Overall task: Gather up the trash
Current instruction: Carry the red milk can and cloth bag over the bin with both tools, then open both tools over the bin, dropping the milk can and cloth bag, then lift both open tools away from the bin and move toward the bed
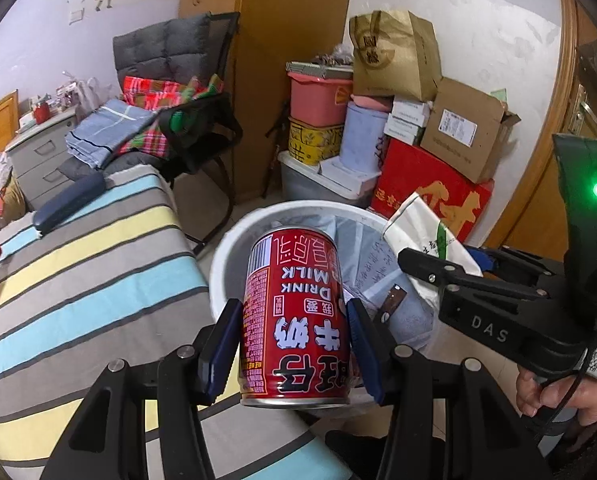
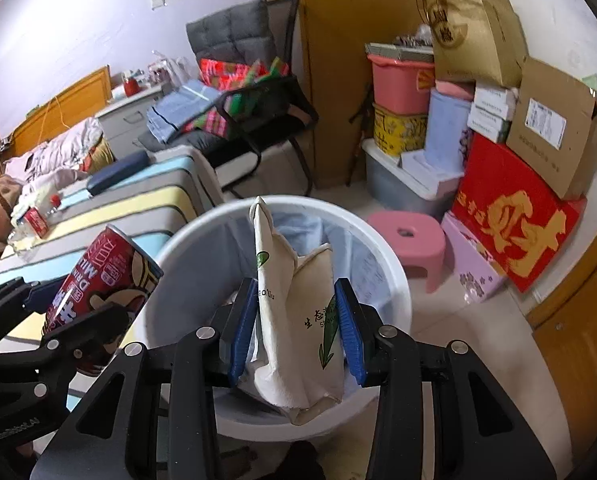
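Red and upside down, the milk can [image 1: 292, 320] sits clamped between the blue pads of the left gripper [image 1: 292, 344], held above the white bin [image 1: 234, 240] beside the striped bed [image 1: 82, 248]; the right gripper [image 2: 296, 328] pinches a crumpled white paper bag [image 2: 298, 320] over the same bin [image 2: 394, 280]; a pink stool [image 2: 408, 236] stands just beyond it.

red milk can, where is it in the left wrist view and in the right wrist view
Left wrist view: the red milk can sits bottom centre, clamped in the left tool.
Right wrist view: it is at the lower left, tilted, beside the white bin.
Shared landmark: the white bin just behind the can in both.
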A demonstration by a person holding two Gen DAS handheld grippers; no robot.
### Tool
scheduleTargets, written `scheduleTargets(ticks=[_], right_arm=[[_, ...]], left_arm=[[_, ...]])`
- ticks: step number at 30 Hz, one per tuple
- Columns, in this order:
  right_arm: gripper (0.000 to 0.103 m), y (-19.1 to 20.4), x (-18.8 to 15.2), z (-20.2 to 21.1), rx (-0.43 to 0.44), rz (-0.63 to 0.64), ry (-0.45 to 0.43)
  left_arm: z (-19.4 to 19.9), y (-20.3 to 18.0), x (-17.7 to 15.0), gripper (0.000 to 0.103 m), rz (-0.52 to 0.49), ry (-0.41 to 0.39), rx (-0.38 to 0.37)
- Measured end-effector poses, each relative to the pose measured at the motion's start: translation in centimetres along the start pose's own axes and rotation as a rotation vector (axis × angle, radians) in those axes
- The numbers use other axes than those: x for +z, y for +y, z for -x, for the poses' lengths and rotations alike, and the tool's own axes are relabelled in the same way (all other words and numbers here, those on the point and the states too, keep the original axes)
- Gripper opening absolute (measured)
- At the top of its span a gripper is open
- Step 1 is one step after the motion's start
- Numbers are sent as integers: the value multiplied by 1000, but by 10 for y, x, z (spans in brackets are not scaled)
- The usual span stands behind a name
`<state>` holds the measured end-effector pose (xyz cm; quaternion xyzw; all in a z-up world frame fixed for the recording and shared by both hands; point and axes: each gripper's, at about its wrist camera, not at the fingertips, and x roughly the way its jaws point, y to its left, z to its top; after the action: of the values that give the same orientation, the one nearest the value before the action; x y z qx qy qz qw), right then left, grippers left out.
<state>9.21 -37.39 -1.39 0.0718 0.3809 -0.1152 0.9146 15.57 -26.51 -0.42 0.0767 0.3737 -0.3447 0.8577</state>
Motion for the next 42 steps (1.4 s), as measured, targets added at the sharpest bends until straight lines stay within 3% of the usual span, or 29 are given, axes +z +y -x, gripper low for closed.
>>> scheduleTargets(ticks=[15, 18, 21, 42], right_arm=[[45, -19, -4, -30, -9, 21, 88], [51, -19, -4, -31, -4, 26, 86], [63, -21, -4, -30, -4, 20, 77], [63, -9, -2, -9, 13, -11, 13]], left_arm=[[-42, -6, 4, 53, -8, 51, 2], [-40, -6, 7, 67, -12, 26, 23], [-37, -3, 10, 68, 0, 17, 5], [8, 11, 2, 68, 25, -43, 52]])
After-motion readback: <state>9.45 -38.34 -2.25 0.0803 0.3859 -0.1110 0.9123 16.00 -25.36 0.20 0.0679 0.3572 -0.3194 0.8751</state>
